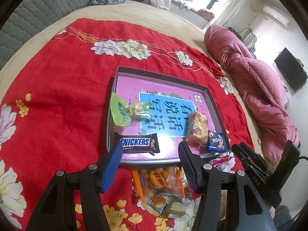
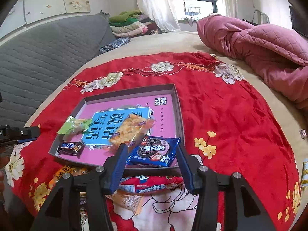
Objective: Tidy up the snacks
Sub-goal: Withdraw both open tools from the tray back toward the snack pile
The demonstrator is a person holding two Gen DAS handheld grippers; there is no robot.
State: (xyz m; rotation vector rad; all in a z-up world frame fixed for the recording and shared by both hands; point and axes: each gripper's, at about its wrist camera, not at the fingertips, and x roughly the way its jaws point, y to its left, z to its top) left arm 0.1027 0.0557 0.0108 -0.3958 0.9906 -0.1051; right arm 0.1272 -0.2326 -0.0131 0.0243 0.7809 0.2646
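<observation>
Four snacks lie in the tray, the blue cookie pack at its near right corner between the released right gripper; left gripper, also released, should descend squarely over the loose pile.

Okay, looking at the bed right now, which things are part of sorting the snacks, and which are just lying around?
Part of the job:
- tray
- chocolate bar
- blue cookie pack
- rice cracker pack
- green candy wrapper
- loose snack pile
- red snack packet

Just lying about:
- pink quilt
- folded clothes
- red cloth
</observation>
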